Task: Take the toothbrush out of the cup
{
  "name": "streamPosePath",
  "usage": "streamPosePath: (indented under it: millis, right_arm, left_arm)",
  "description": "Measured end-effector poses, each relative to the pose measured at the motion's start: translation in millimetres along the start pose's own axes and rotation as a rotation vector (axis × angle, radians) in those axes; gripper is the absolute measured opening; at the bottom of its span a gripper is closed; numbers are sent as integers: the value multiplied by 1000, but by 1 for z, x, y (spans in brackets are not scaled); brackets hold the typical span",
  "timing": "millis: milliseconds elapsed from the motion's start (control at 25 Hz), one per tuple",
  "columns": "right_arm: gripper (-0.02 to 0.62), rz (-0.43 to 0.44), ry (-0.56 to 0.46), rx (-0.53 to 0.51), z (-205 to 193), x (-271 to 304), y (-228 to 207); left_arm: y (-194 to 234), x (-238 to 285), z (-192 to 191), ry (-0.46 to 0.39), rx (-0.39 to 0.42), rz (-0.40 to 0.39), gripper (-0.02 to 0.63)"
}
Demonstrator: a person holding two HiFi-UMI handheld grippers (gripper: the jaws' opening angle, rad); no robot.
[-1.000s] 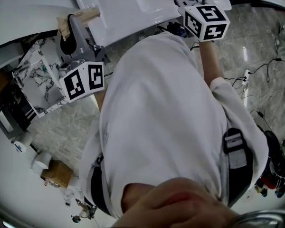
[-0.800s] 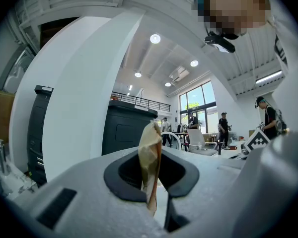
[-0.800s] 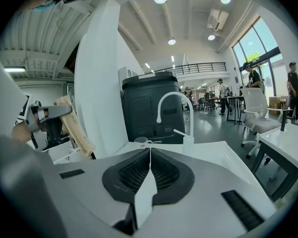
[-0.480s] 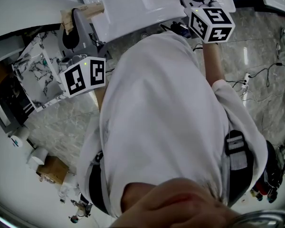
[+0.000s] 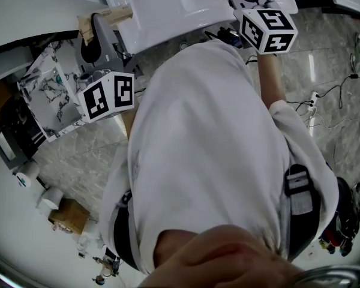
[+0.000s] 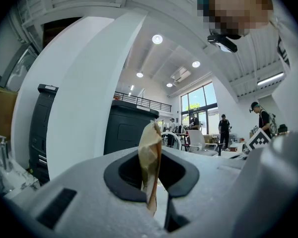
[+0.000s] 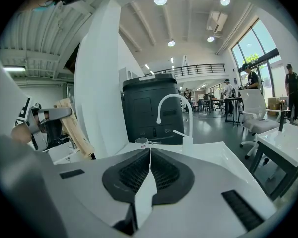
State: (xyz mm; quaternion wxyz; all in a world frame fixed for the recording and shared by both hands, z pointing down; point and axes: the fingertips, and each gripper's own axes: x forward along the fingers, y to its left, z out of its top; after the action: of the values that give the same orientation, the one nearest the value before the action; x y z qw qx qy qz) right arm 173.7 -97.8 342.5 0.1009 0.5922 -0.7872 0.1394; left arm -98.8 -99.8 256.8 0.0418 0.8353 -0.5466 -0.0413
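My left gripper point(image 6: 151, 157) is shut on a long flat tan paper packet point(image 6: 150, 157) that stands up between its pads. In the head view this packet point(image 5: 105, 17) sticks out beside the white sink point(image 5: 168, 11), ahead of the left gripper point(image 5: 97, 29). The right gripper view also shows the packet point(image 7: 74, 128) at the left. My right gripper point(image 7: 149, 157) is shut with nothing between its pads and points at the sink top. A small white cup point(image 7: 141, 141) stands there by the white faucet point(image 7: 174, 108). I cannot make out a toothbrush in the cup.
A small clear bottle point(image 7: 187, 143) stands right of the cup. Behind the sink are a black cabinet point(image 7: 151, 108) and a white column point(image 7: 97, 83). A marble-patterned box point(image 5: 48, 101) is at the left, cables point(image 5: 330, 95) lie on the floor, and people stand far off.
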Motion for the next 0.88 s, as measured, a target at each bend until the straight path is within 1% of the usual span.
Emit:
streamPosePath:
  millis: [880]
  right_arm:
    - [15, -3, 15, 6, -5, 2, -1]
  left_arm:
    - [1, 7, -5, 5, -24, -9, 43]
